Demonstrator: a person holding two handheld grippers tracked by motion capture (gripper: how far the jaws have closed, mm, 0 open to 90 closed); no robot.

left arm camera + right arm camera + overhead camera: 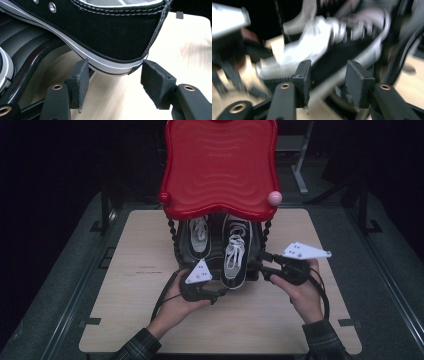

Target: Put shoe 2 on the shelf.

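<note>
Two black sneakers are seated on the lower shelf of the rack [176,251] beneath the red tray [220,165], and the near sneaker [234,251] is judged still to need its final adjustment, its heel overhanging the table [135,270]. The left gripper [114,82] is held low at that heel, jaws spread on either side of the sole without pressing. The right gripper [327,82] is held at the sneaker's side, jaws parted with nothing clamped, though that view is blurred.

No legible text or labels
</note>
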